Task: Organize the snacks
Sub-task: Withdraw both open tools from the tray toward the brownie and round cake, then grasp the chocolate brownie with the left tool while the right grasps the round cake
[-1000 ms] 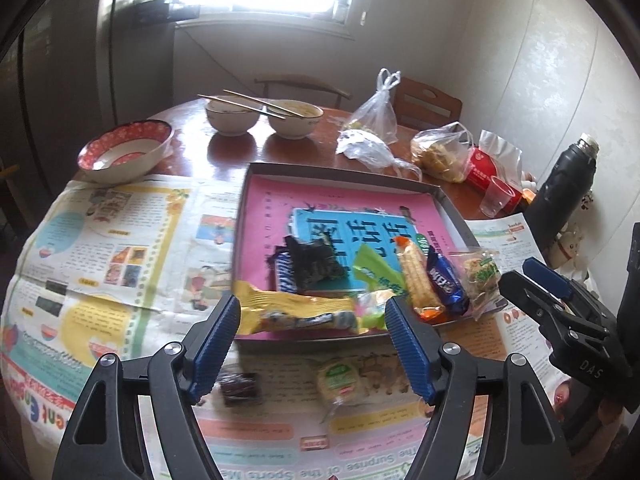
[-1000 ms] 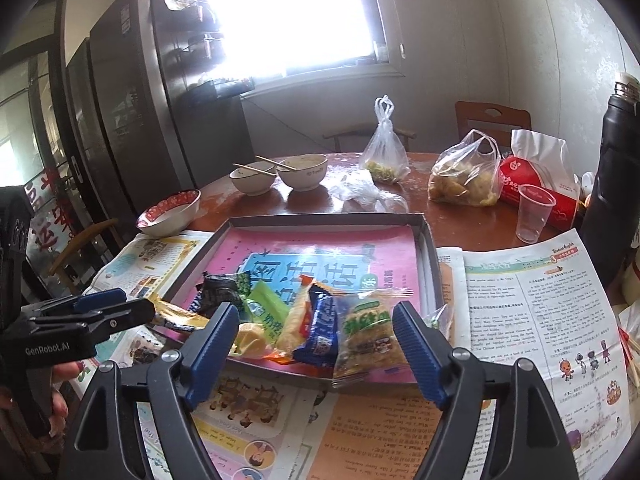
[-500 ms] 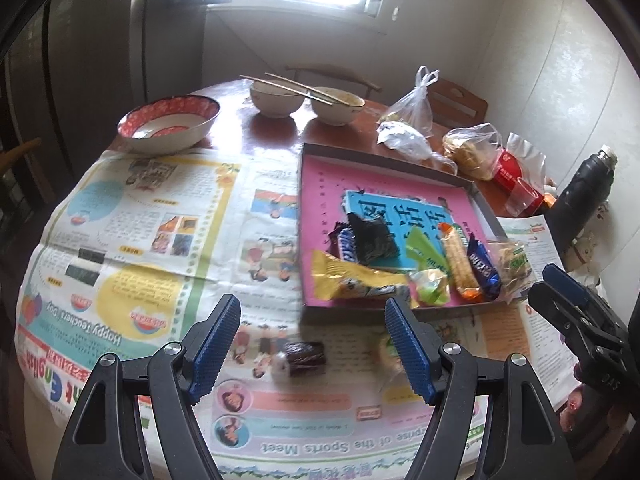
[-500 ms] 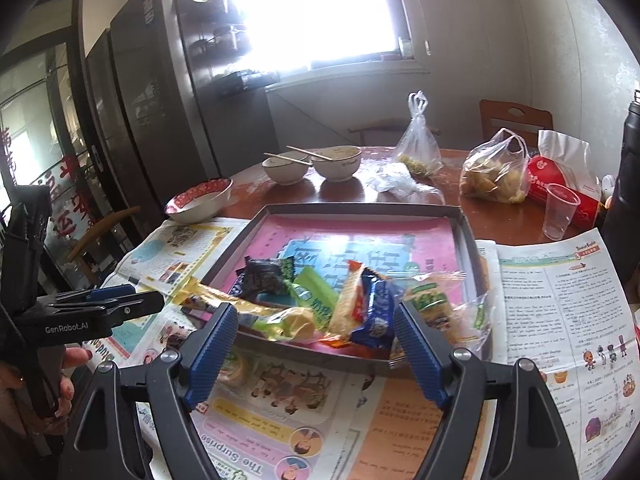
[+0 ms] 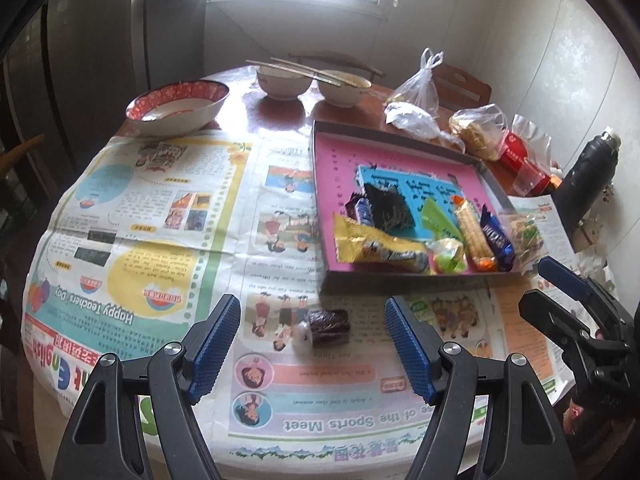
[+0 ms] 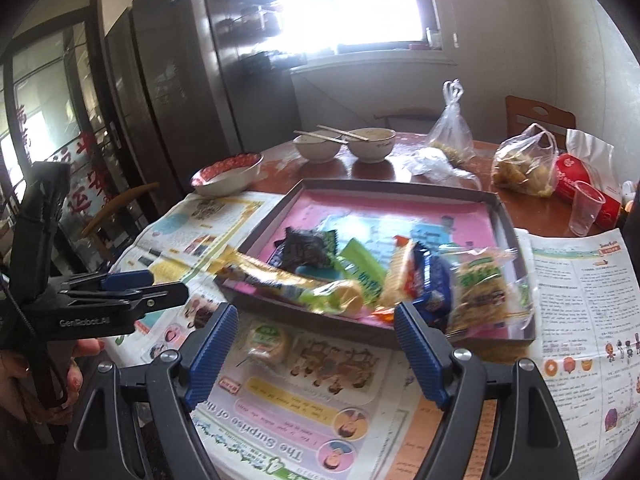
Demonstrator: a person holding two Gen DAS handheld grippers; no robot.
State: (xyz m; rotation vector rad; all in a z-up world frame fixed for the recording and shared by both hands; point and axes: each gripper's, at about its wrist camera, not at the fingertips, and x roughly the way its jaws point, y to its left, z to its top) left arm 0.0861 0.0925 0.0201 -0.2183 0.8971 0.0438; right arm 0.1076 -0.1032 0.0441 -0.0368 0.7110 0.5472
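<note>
A grey tray with a pink lining [image 5: 332, 160] [image 6: 516, 248] holds several wrapped snacks along its near edge: a yellow packet [image 5: 380, 246] [image 6: 280, 280], a dark green packet [image 5: 388, 210], a blue bar [image 5: 496, 236] and a clear bag of biscuits [image 6: 478, 288]. A dark brown wrapped snack [image 5: 326, 326] lies on the newspaper between my open left gripper's [image 5: 312, 344] fingers. A round green-labelled snack [image 6: 268, 340] lies on the newspaper in front of the tray, just inside my open right gripper [image 6: 316, 352]. Both grippers are empty.
Newspaper [image 5: 160, 220] covers the near table. A red-rimmed bowl [image 5: 178, 106], two bowls with chopsticks [image 5: 312, 80], plastic bags [image 5: 476, 132], a clear cup [image 6: 586, 208] and a black flask [image 5: 588, 176] stand behind and right of the tray.
My left gripper has drawn back and swung left, so the brown snack now sits between its fingers. My right gripper has moved left, bringing the round snack into view.
</note>
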